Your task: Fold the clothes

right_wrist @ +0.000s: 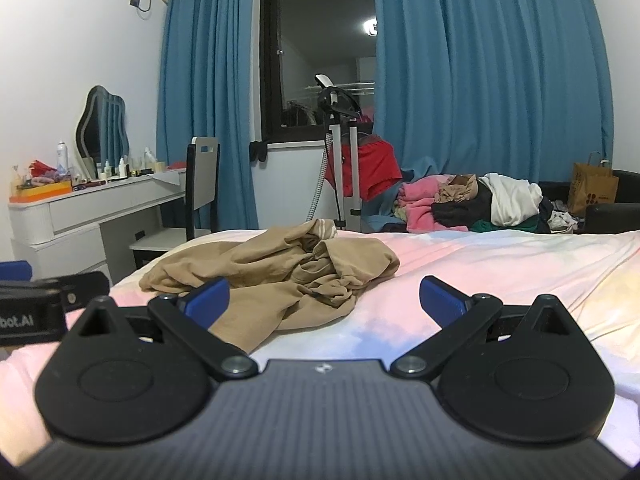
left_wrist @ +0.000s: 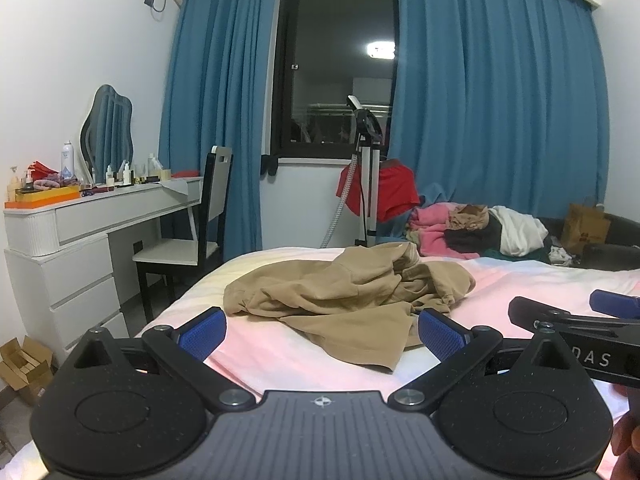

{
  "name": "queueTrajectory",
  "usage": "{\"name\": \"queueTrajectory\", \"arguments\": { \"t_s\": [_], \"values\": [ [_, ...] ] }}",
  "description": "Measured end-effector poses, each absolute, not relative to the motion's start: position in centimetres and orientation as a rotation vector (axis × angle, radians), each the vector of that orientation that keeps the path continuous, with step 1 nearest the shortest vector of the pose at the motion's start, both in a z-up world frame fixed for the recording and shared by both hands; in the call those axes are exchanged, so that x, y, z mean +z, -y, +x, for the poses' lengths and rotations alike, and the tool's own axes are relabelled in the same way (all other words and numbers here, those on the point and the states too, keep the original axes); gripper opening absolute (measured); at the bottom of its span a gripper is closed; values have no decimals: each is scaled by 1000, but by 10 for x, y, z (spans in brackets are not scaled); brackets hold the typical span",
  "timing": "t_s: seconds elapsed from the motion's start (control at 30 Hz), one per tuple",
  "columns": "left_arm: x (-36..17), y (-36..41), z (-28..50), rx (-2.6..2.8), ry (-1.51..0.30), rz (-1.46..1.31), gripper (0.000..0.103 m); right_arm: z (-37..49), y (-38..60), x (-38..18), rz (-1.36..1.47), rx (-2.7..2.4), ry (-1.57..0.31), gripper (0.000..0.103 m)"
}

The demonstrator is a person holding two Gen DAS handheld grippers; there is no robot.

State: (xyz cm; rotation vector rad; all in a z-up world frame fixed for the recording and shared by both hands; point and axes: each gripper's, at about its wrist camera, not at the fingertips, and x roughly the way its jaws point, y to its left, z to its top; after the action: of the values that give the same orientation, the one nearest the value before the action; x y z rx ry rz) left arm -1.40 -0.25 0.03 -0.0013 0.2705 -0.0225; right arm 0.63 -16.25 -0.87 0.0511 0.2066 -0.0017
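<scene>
Tan garment [left_wrist: 344, 296] lies crumpled on the bed [left_wrist: 520, 280], unfolded. Left hand-held gripper [left_wrist: 320, 330] and right hand-held gripper [right_wrist: 324, 300] both released, empty, near the garment's front edge. Folding not started; all steps remain.

Blue curtains [left_wrist: 492, 92], dark window [left_wrist: 336, 60], white dressing table [left_wrist: 92, 216], chair [left_wrist: 192, 236]

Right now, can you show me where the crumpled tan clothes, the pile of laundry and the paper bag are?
tan clothes [left_wrist: 344, 288]: left wrist view, middle of the heap.
laundry pile [right_wrist: 460, 204]: right wrist view, dark middle.
paper bag [right_wrist: 592, 190]: right wrist view, front face.
</scene>
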Motion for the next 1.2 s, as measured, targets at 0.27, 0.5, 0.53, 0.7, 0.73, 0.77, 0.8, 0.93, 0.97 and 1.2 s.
{"name": "queueTrajectory", "arguments": {
  "t_s": [0.27, 0.5, 0.53, 0.7, 0.73, 0.77, 0.8, 0.93, 0.97, 1.2],
  "values": [
    [-1, 7, -13, -24, -274, 17, 103, 8, 162, -12, 61, -14, -236, 30],
    [-3, 6, -11, -34, -271, 19, 103, 5, 170, -11, 109, -27, -193, 103],
    [-3, 6, -12, -36, -271, 19, 103, 5, 172, -10, 112, -25, -199, 103],
    [-6, 4, -8, -57, -285, 11, 103, 2, 171, -5, 103, -39, -191, 103],
    [-7, 4, -6, -63, -290, 8, 103, 1, 170, -4, 95, -46, -186, 103],
    [-8, 3, -3, -69, -298, 3, 103, 0, 169, -2, 84, -57, -180, 103],
    [-9, 4, 4, -73, -307, 2, 103, -1, 169, -1, 77, -63, -173, 103],
    [-11, 14, 46, -84, -344, 28, 103, -1, 174, 4, 79, -46, -156, 103],
    [-11, 18, 62, -95, -354, 36, 102, 0, 176, 4, 85, -51, -154, 103],
    [-30, 57, 185, -198, -403, 125, 94, 16, 199, 2, 170, -98, -151, 102]
  ]
}}
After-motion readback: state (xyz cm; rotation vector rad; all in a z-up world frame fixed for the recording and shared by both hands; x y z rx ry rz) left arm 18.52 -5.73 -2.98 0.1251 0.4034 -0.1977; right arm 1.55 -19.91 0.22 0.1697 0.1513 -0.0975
